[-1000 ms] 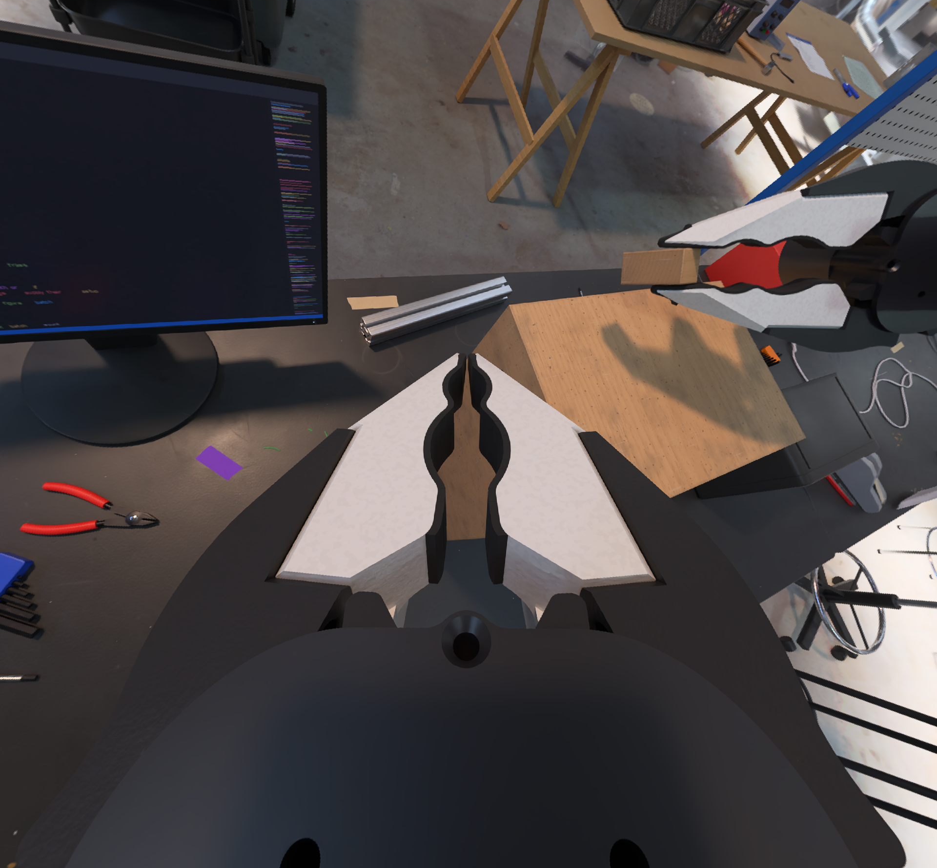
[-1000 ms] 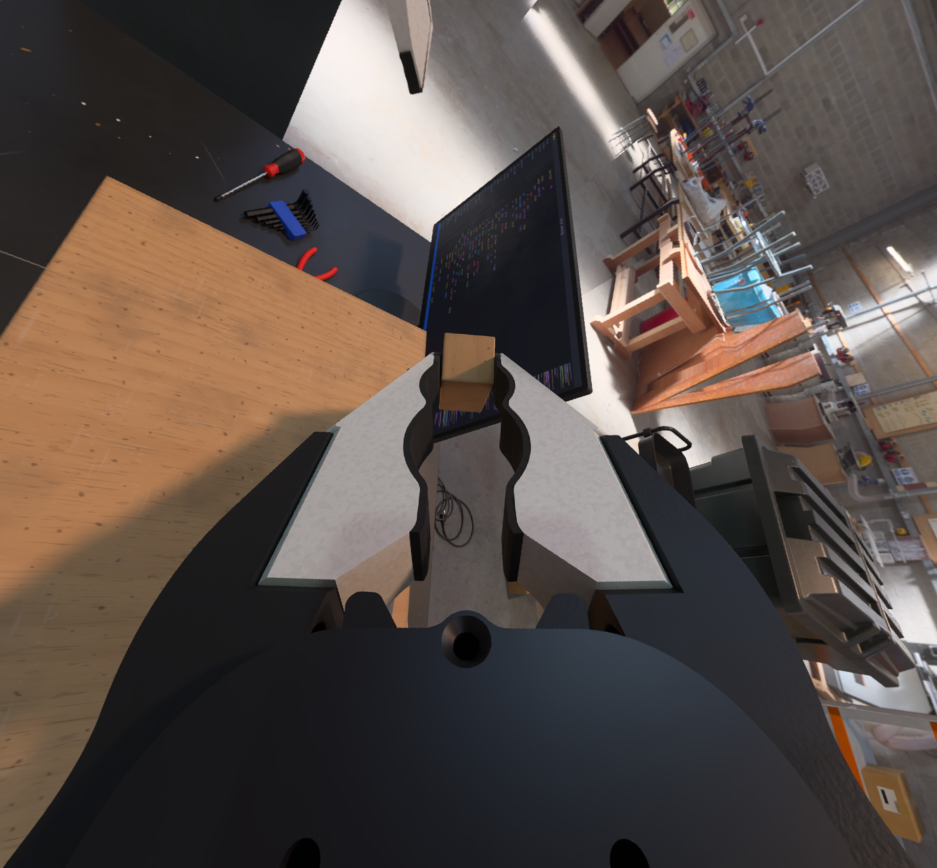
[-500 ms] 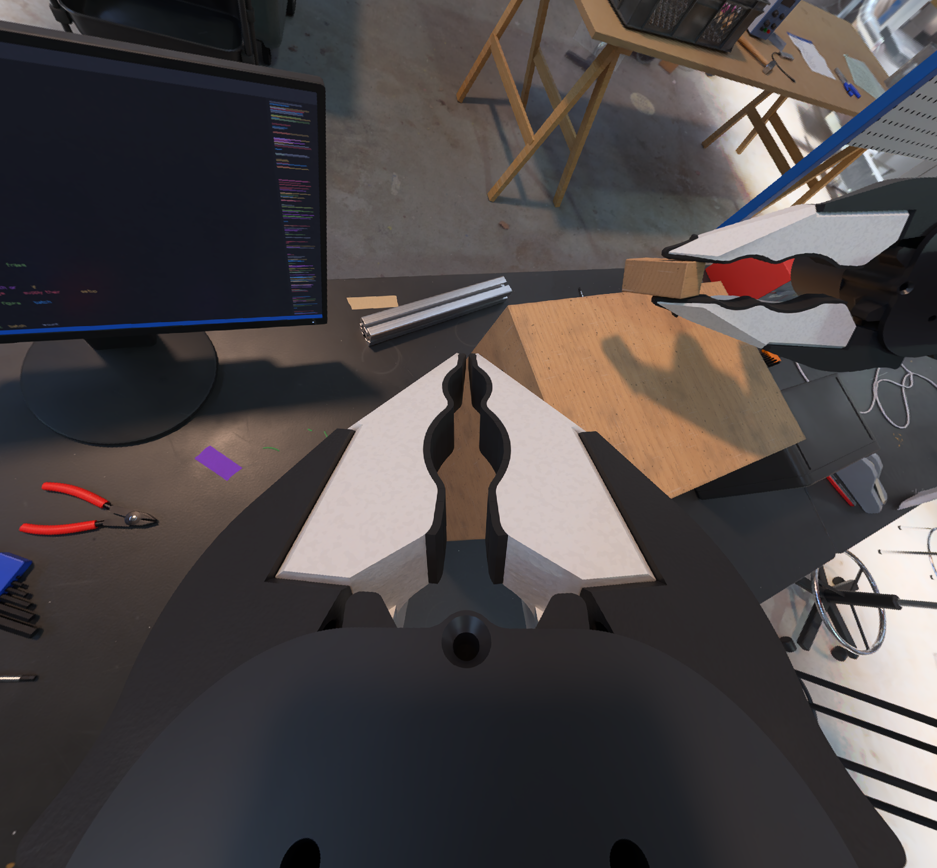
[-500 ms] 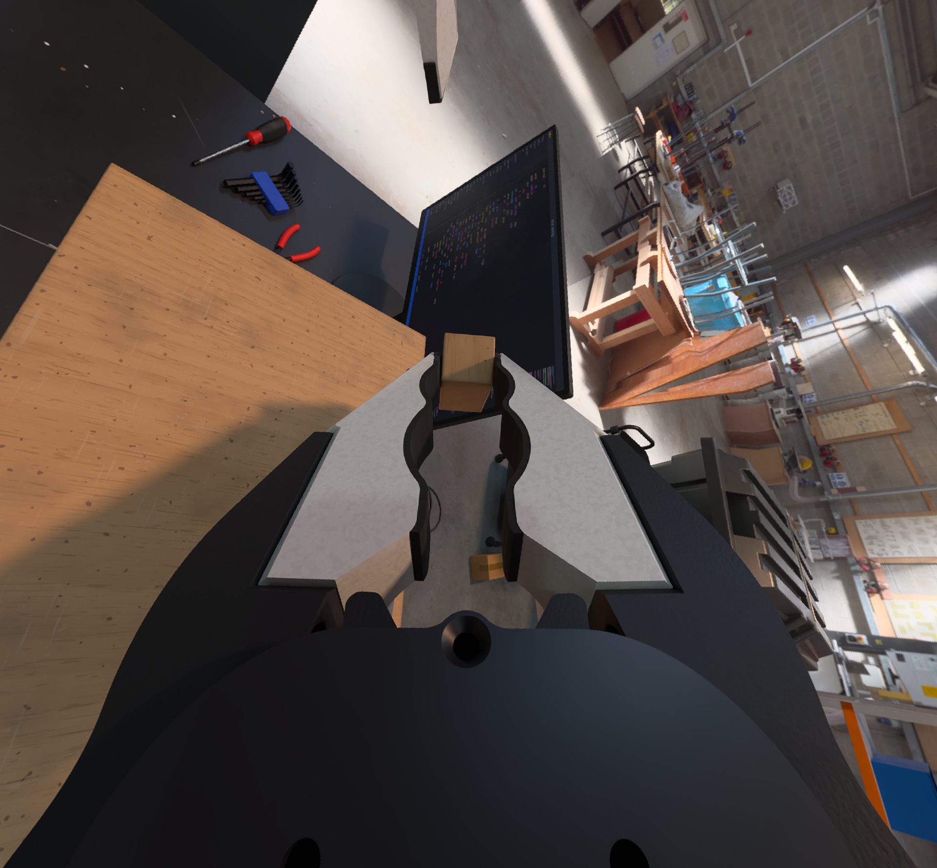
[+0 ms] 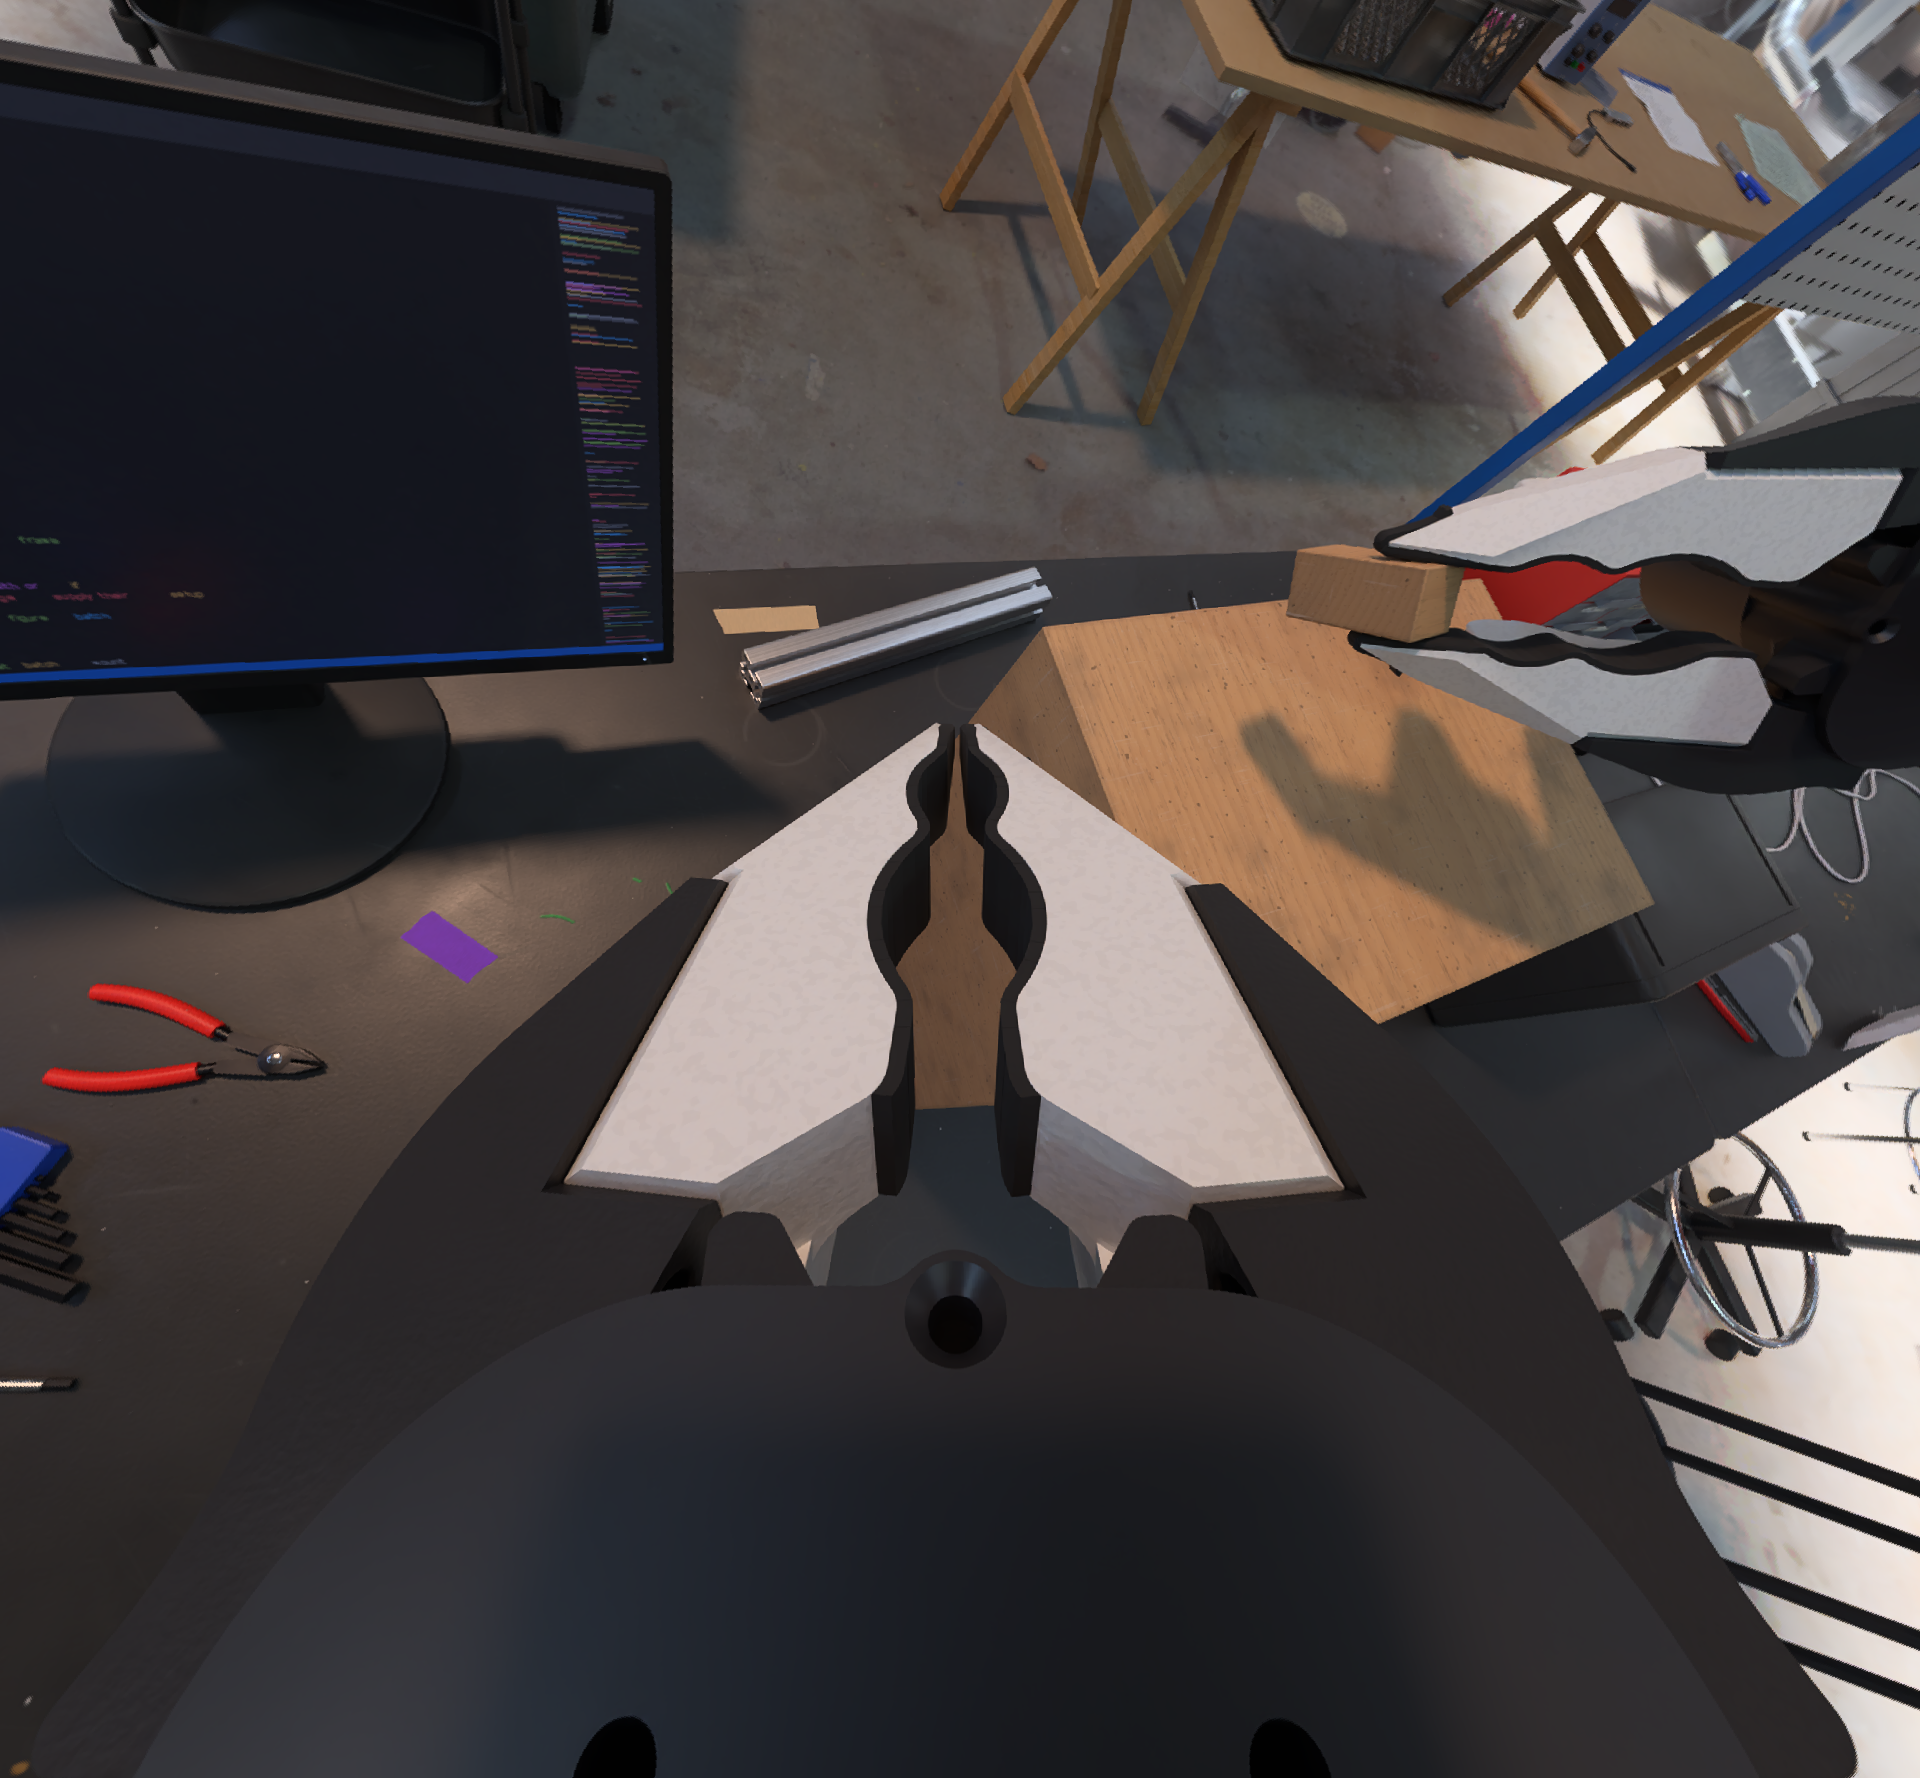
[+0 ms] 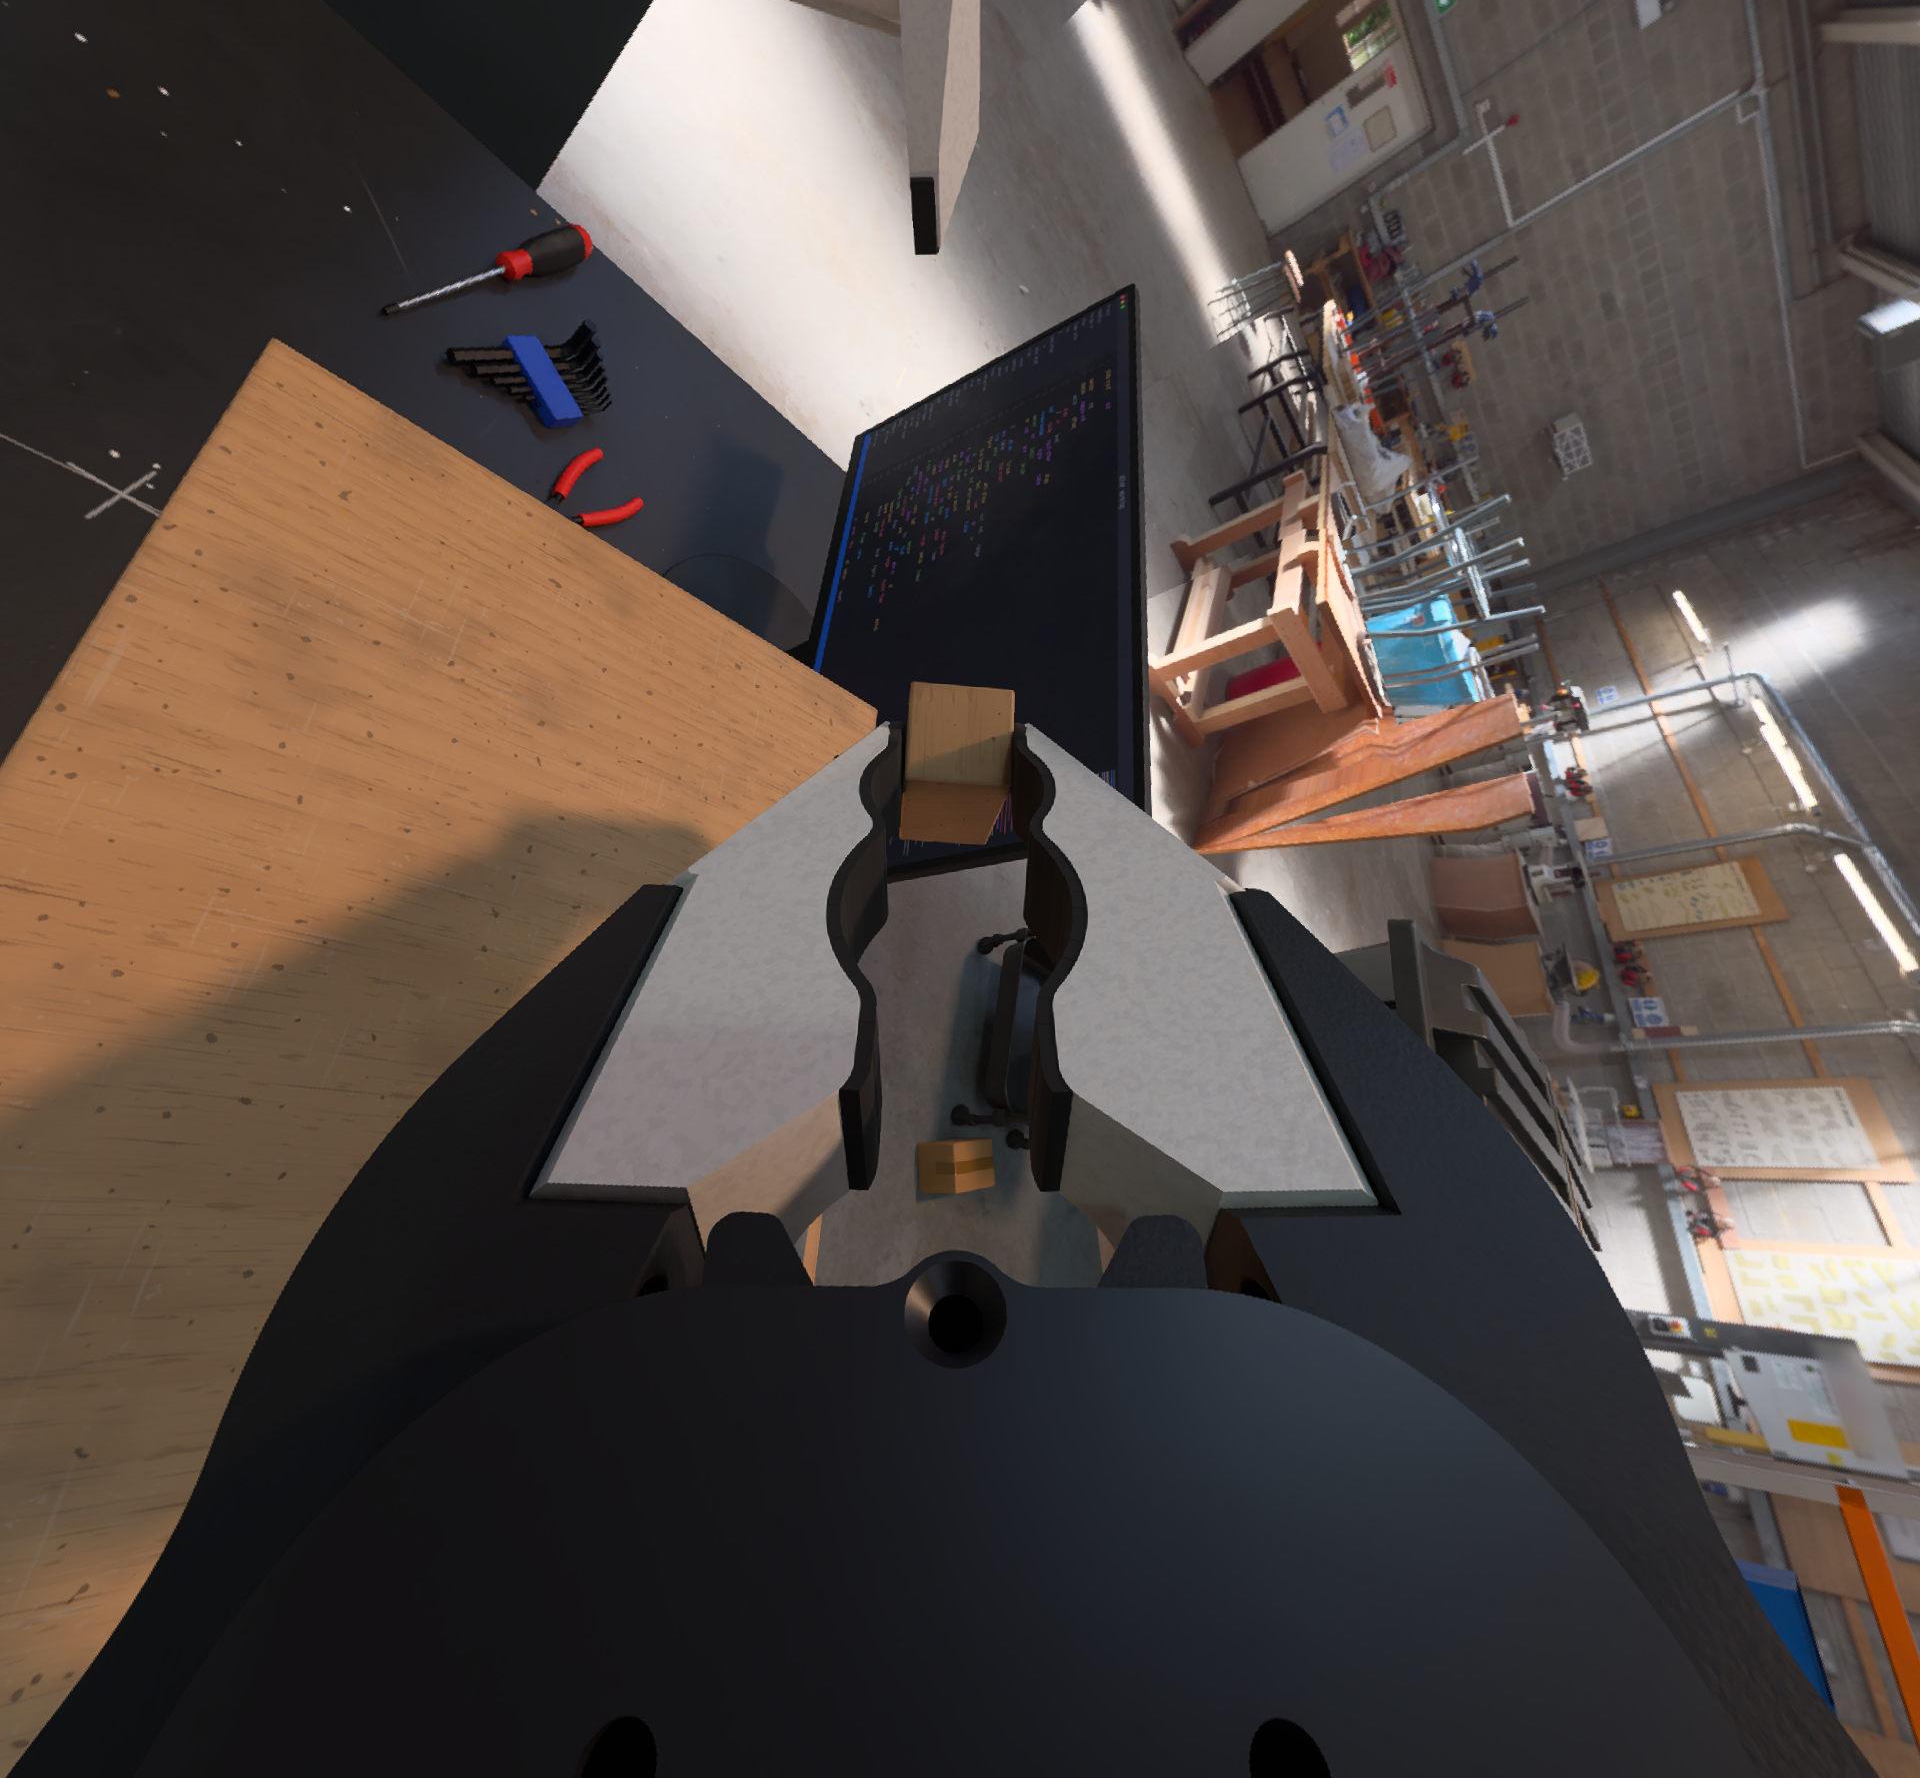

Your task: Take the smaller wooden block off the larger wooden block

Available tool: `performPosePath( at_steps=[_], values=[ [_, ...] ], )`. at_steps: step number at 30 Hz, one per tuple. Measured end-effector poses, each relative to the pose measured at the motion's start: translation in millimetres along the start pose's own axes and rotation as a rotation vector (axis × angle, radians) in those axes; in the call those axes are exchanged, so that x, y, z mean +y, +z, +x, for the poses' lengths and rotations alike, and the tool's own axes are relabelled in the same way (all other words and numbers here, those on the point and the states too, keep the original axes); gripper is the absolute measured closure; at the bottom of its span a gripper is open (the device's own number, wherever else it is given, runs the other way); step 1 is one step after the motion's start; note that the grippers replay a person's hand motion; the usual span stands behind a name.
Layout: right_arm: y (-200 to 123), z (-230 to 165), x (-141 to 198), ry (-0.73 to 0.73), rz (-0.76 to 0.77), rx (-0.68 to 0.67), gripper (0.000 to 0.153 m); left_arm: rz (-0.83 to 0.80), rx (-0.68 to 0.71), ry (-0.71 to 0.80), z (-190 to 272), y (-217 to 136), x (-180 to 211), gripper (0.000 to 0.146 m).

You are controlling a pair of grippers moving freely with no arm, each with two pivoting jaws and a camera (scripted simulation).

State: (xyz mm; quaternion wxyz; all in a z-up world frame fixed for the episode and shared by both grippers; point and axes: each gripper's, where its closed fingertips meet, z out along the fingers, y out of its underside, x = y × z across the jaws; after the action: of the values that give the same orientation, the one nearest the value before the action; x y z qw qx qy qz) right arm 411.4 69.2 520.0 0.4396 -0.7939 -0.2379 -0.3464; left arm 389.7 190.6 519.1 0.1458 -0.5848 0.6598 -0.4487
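Note:
The larger wooden block point(image 5: 1320, 824) lies on the dark table point(image 5: 520, 855), right of centre; it also fills the left of the right wrist view point(image 6: 343, 772). My right gripper point(image 6: 958, 762) is shut on the smaller wooden block point(image 6: 958, 757) and holds it in the air past the larger block's far right edge; the left wrist view shows it at the right point(image 5: 1366, 590) between the right gripper's fingers point(image 5: 1621, 523). My left gripper point(image 5: 958, 736) is shut and empty, its tips at the larger block's near left corner.
A monitor point(image 5: 312, 398) stands at the left. An aluminium bar point(image 5: 894, 637) lies behind the block. Red pliers point(image 5: 177, 1042), a blue hex key set point(image 5: 31, 1209) and a purple tape piece point(image 5: 449, 945) lie at the left. A screwdriver point(image 6: 499, 268) lies farther off.
My right gripper has tilted and moved slightly right with the smaller block, lower toward the larger block's far edge. My left gripper has not moved.

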Motion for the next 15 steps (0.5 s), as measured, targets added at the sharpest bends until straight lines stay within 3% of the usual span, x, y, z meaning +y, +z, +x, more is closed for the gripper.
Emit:
performPosePath(
  at_steps=[15],
  values=[
    [-0.9, 1.2, -2.9, -0.094, -0.019, 0.037, 0.133, -0.002, -0.008, 0.013, 1.0, -0.2, 0.7, 0.145]
  ],
)
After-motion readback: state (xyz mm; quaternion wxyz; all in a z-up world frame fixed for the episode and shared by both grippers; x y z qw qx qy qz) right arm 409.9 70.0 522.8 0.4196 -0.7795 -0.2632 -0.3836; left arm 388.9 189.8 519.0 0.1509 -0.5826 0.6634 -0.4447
